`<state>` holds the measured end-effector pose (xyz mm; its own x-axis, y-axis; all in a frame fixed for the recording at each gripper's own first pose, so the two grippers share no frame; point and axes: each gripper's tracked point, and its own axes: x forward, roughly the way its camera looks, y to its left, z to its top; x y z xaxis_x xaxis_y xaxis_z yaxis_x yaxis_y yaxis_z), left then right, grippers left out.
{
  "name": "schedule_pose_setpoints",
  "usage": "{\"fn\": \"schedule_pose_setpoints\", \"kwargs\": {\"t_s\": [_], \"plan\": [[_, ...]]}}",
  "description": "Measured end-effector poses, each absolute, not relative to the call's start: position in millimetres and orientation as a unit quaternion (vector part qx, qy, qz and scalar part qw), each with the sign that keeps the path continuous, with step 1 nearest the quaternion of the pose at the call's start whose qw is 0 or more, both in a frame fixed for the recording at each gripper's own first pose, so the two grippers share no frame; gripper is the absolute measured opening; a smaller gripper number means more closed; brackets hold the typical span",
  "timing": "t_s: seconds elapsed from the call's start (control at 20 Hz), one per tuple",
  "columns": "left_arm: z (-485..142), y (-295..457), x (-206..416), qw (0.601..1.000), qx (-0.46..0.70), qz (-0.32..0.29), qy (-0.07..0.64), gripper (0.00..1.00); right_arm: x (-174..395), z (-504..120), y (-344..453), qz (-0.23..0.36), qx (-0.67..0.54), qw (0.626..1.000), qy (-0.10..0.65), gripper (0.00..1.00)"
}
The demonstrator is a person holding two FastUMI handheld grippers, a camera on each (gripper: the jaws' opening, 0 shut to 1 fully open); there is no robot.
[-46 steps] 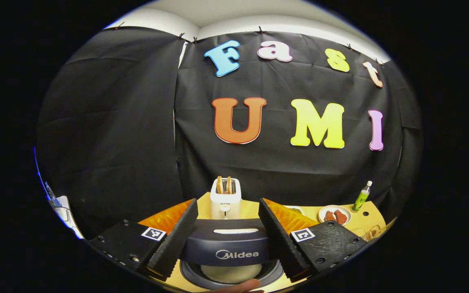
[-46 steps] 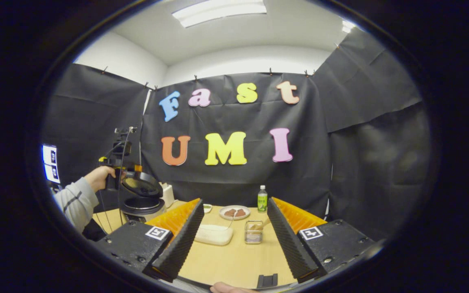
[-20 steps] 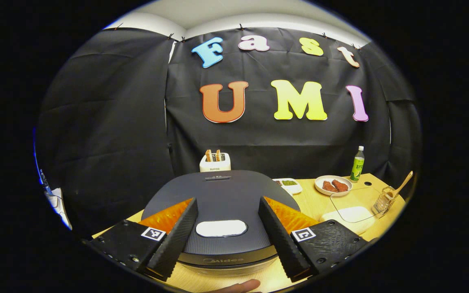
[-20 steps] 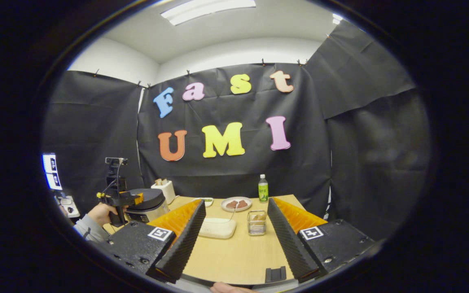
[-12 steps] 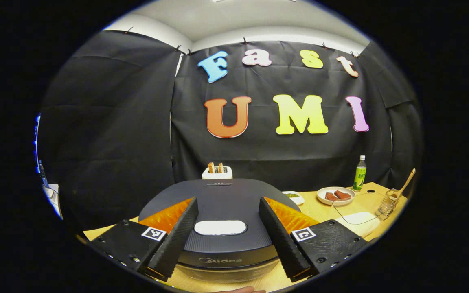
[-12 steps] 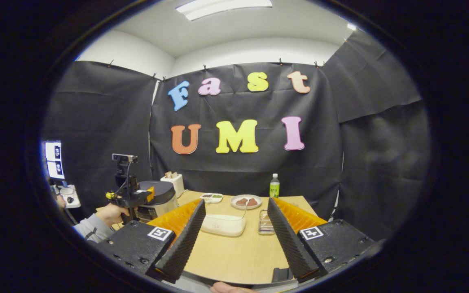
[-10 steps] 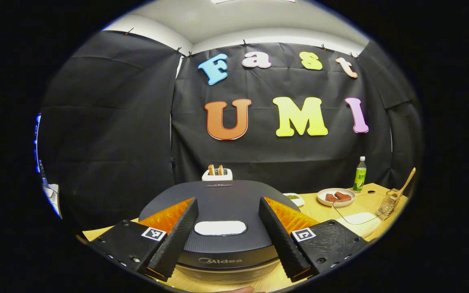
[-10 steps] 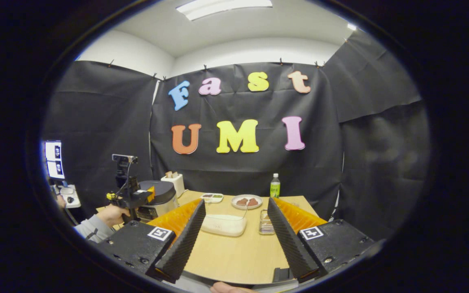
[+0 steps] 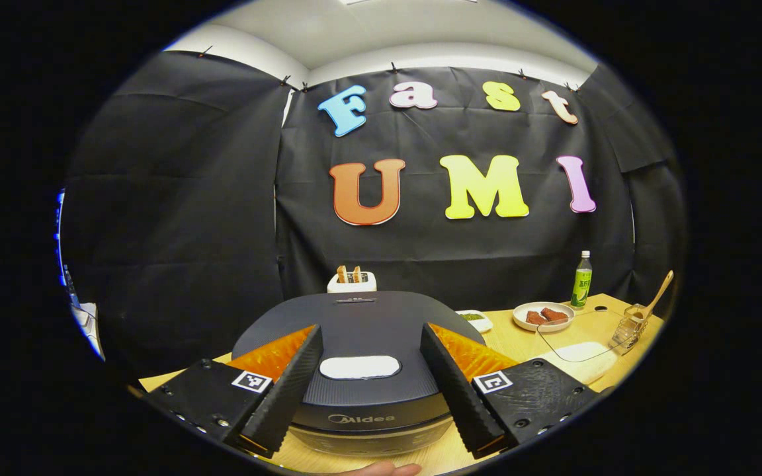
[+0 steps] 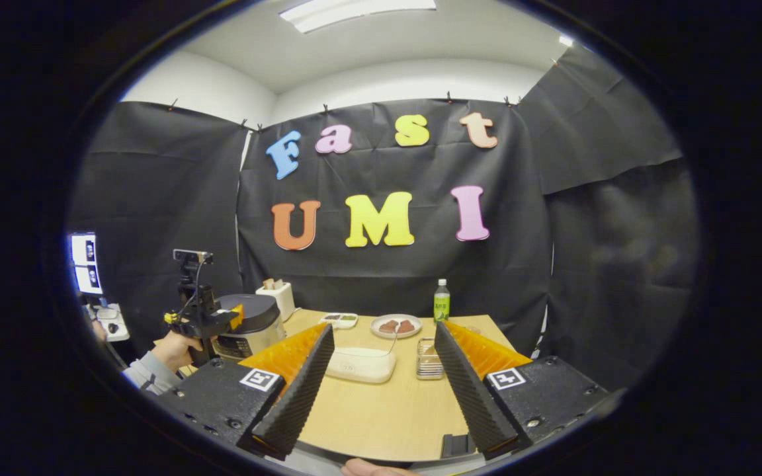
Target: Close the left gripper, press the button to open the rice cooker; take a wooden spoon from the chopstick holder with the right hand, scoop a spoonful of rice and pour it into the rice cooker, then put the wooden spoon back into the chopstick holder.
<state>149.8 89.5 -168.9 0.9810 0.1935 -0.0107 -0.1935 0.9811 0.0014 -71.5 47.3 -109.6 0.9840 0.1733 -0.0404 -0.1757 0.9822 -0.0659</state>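
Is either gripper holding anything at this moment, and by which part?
Nothing is held. The left gripper and right gripper are both open, and the wooden spoon stands in the chopstick holder.

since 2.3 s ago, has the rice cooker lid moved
Yes. The rice cooker lid has swung down from raised to shut on the cooker body, beside the unmoved toaster.

the rice cooker [image 9: 361, 344] has a dark matt lid of finely ribbed plastic with a smooth pale button [image 9: 360, 367] set in it. the bench [image 10: 381, 410] is pale wood with a smooth, low-sheen top. the wooden spoon [image 9: 657, 295] looks like bare light wood, standing in a chopstick holder [image 9: 627, 326] of shiny metal wire. the plate [image 9: 543, 316] is glossy white, the bottle [image 9: 580, 279] clear green plastic.
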Motion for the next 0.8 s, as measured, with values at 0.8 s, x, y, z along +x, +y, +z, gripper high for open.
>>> {"fn": "schedule_pose_setpoints", "kwargs": {"t_s": [0.8], "plan": [[-136.3,59.7,58.9,0.989,-0.01,0.096,0.111,0.96,-64.6,-92.2,26.4,0.069,-0.03,0.997,0.016,0.99]]}}
